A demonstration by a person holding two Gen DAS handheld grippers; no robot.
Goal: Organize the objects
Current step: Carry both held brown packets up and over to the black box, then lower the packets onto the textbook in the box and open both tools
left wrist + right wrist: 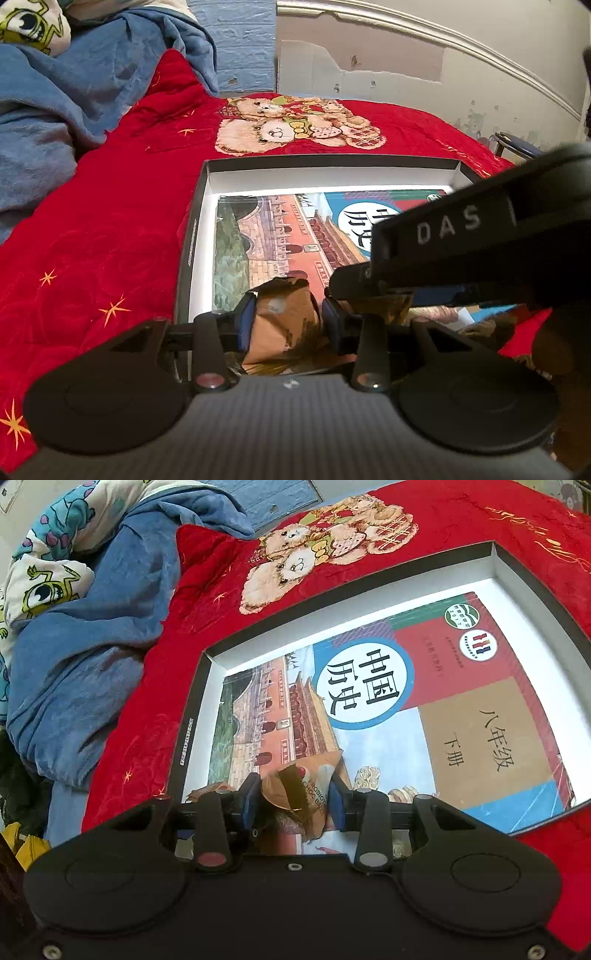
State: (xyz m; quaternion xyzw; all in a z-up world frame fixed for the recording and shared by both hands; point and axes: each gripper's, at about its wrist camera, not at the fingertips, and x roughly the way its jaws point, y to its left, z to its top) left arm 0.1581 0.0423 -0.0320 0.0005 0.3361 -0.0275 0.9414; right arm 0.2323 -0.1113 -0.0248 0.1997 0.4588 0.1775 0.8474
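a shallow box (506,559) with dark outer walls and a white inside lies on a bed covered by a red quilt (110,229), which carries a teddy-bear picture (295,125) and small gold stars. flat in the box lies a history textbook (480,720), its cover showing a red gate building, a blue-ringed white circle with large characters and a tan panel. white box floor shows around the book on its far and left sides.

the right tool (293,799) points down over the near edge of the book, and its blue pads (252,797) press on both sides of a crumpled tan snack wrapper (314,775) printed "probiotic choc ball". the wrapper sticks up between the pads, above the book cover.

in the left wrist view the left tool (288,317) hangs over the near left part of the box with another part of a tan wrapper (284,317) between its blue pads (245,321). the jaws stand partly apart; whether the pads press the paper i cannot tell. the black body of the right tool (461,236), lettered "das", crosses this view from the right, just above the wrapper.

a rumpled blue blanket (92,664) and a cartoon-print cloth (48,583) lie heaped at the far left of the bed. behind stand a blue brick-pattern wall (243,44) and a peeling pale wall (406,55).
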